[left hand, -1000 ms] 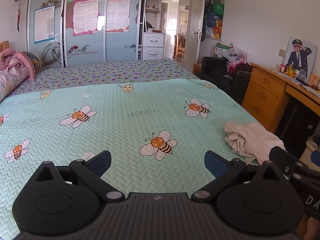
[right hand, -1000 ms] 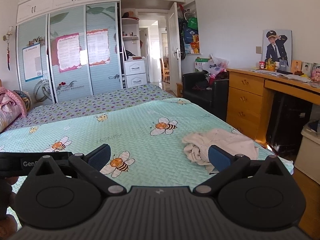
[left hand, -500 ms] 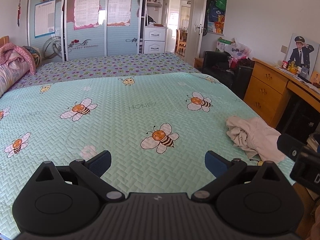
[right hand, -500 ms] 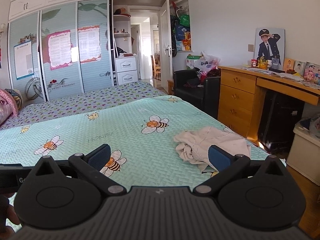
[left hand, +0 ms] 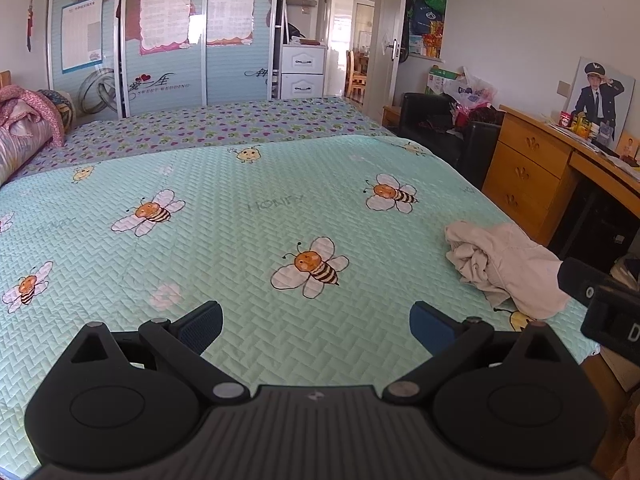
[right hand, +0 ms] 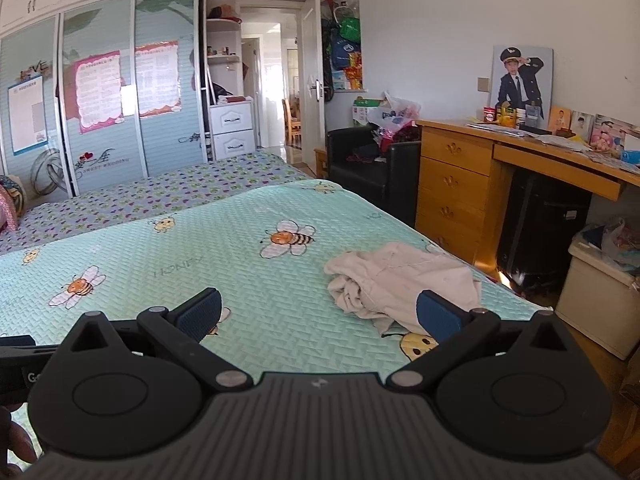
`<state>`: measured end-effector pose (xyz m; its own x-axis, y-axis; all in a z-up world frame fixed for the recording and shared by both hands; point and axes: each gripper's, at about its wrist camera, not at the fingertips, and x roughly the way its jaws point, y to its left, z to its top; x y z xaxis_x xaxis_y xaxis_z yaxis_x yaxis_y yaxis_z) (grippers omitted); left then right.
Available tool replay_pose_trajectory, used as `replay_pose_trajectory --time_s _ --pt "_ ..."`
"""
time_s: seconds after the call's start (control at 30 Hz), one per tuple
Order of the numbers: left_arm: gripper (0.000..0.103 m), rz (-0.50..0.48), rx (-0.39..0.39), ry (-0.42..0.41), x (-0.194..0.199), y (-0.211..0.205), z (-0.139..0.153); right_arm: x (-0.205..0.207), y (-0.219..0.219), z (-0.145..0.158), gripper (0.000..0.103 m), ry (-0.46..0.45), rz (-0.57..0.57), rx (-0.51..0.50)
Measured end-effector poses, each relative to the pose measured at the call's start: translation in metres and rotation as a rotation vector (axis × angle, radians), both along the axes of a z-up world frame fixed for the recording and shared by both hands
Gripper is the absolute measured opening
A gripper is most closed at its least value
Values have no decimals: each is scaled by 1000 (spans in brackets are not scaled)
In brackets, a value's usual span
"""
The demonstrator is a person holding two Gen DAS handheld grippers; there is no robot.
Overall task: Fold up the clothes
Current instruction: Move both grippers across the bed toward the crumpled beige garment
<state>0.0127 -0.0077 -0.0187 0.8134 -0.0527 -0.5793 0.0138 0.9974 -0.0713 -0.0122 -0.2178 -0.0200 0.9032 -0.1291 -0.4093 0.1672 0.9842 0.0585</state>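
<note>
A crumpled cream garment (left hand: 508, 264) (right hand: 396, 280) lies near the right front corner of a bed covered by a mint quilt with bee prints (left hand: 248, 216) (right hand: 256, 276). My left gripper (left hand: 316, 326) is open above the quilt's near edge, well to the left of the garment, with nothing between its fingers. My right gripper (right hand: 318, 314) is also open; its right pad (right hand: 438, 316) overlaps the garment's near edge in the view, but contact cannot be told. The right gripper's body shows at the right edge of the left wrist view.
A wooden desk with drawers (right hand: 456, 184) and a black armchair (right hand: 368, 168) stand right of the bed. A beige bin (right hand: 600, 300) sits on the floor beside the desk. Pillows and a pink blanket (left hand: 24, 128) lie at the left. Wardrobe doors (left hand: 160, 40) stand behind.
Both grippers have tilted and shifted slightly, so the garment sits a bit lower and closer in both views. The fingers stay open and nothing has been taken hold of.
</note>
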Motion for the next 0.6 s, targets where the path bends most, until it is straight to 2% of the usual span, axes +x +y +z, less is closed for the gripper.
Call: replay_pose_trajectory --time_s 0.17,0.3,0.5,0.6 --pt "102 -34 -4 17 6 -16 -5 1 -7 -3 103 9 -14 1" --pt "102 -102 1 42 23 -42 -4 8 -21 -4 103 26 -37 12" --pt "102 -191 56 106 56 -96 -14 31 -74 -21 103 94 -136 72" --pt "101 -247 31 159 77 -120 -20 46 -100 -32 103 142 -202 89"
